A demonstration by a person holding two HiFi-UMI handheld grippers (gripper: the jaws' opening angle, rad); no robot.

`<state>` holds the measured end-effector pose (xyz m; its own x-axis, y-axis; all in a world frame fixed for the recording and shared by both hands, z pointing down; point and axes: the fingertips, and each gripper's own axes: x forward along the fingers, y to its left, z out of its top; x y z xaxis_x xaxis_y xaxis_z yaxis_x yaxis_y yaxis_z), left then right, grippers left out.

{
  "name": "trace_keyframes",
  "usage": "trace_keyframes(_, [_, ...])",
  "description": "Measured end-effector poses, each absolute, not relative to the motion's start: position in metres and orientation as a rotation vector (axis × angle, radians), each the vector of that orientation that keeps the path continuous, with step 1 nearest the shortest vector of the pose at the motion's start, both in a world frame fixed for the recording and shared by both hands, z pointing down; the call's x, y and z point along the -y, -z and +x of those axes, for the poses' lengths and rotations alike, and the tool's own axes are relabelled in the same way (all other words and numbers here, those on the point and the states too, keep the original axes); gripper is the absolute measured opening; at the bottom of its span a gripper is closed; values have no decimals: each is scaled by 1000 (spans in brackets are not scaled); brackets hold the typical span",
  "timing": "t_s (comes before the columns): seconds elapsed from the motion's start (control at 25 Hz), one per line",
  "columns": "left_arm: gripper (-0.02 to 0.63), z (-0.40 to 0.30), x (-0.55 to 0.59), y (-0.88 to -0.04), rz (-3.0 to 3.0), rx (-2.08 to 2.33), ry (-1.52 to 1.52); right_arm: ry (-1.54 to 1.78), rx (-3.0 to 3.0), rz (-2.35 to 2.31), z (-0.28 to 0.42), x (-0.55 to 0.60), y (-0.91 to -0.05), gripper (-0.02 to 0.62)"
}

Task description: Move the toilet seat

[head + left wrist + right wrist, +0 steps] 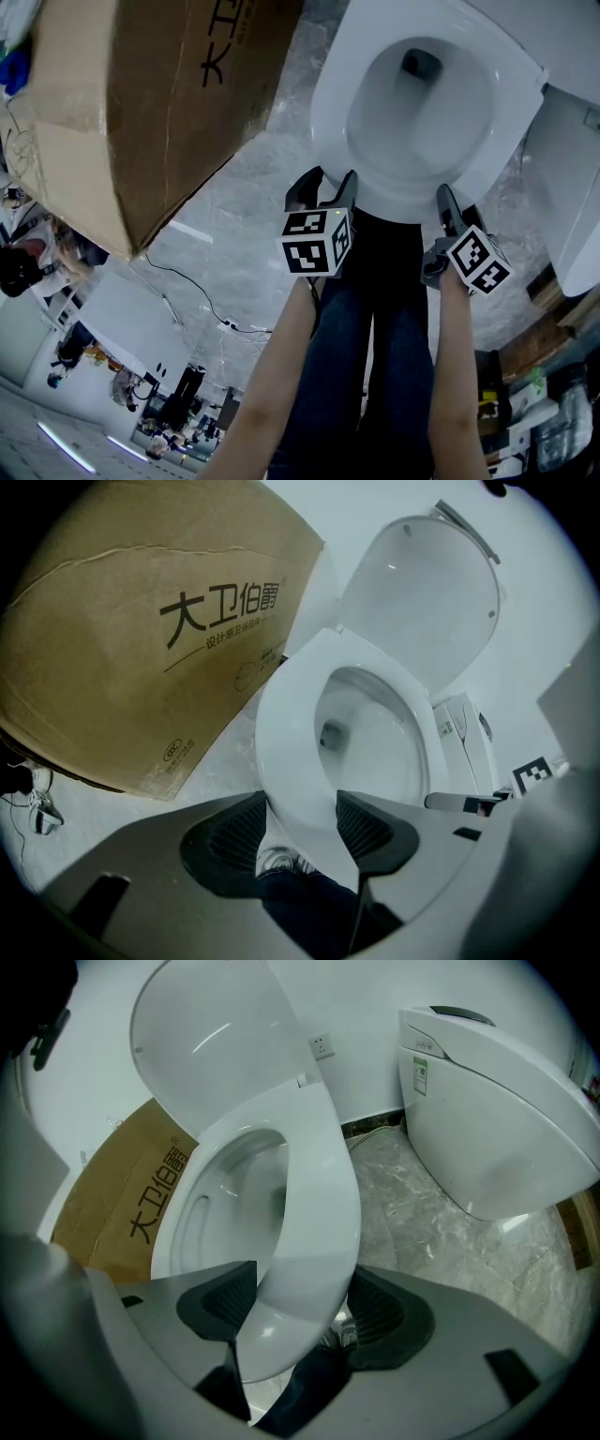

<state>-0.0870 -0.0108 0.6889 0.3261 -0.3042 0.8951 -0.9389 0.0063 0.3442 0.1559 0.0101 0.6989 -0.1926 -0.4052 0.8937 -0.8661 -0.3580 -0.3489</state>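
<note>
The white toilet seat (328,108) lies down on the bowl, and its lid (422,592) stands up behind it. In the head view both grippers sit at the seat's front edge. My left gripper (326,183) is open; in the left gripper view the seat's (281,724) front rim lies between the spread jaws (300,822), with the pads not pressing on it. My right gripper (450,199) has the front right of the seat (319,1194) deep between its jaws (302,1307), and both pads meet the rim's sides.
A big brown cardboard box (141,103) stands close on the left of the toilet. A second white toilet unit (487,1119) stands on the right. The floor is grey marble with a thin cable (187,281). The person's legs (375,328) stand right before the bowl.
</note>
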Motion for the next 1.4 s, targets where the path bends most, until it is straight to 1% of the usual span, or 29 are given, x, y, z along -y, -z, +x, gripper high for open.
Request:
trace_keyframes(0.68, [229,-86,7,-683,1536,1156,-803,-1587,1433,1672,156,-10,-695,311])
trace_keyframes(1.4, [229,-88,6,-646,1598,1213,-741,-1583,1454,1710,156,-11,-664,310])
